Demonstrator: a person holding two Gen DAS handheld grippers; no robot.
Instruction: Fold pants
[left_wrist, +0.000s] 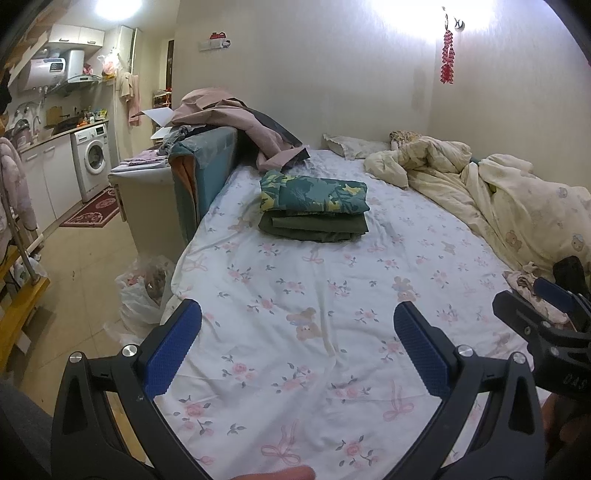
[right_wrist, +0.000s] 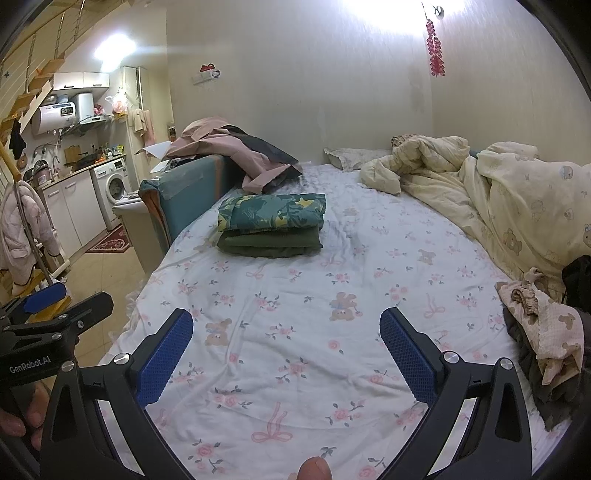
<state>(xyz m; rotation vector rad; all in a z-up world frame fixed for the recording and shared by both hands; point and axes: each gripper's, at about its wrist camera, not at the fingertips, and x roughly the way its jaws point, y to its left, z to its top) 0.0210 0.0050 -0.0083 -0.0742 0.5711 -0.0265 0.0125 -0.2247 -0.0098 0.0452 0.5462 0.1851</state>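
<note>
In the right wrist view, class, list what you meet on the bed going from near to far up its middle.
Right claw open over the floral sheet → folded stack: dark green piece under a teal floral one → pink garment heap on the teal footboard.

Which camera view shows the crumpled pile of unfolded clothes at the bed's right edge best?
The right wrist view: the pile of unfolded clothes appears large, with its bear-print fabric and darker garments underneath. In the left wrist view, only a small patch of the pile shows, partly hidden behind the right hand-held gripper.
</note>
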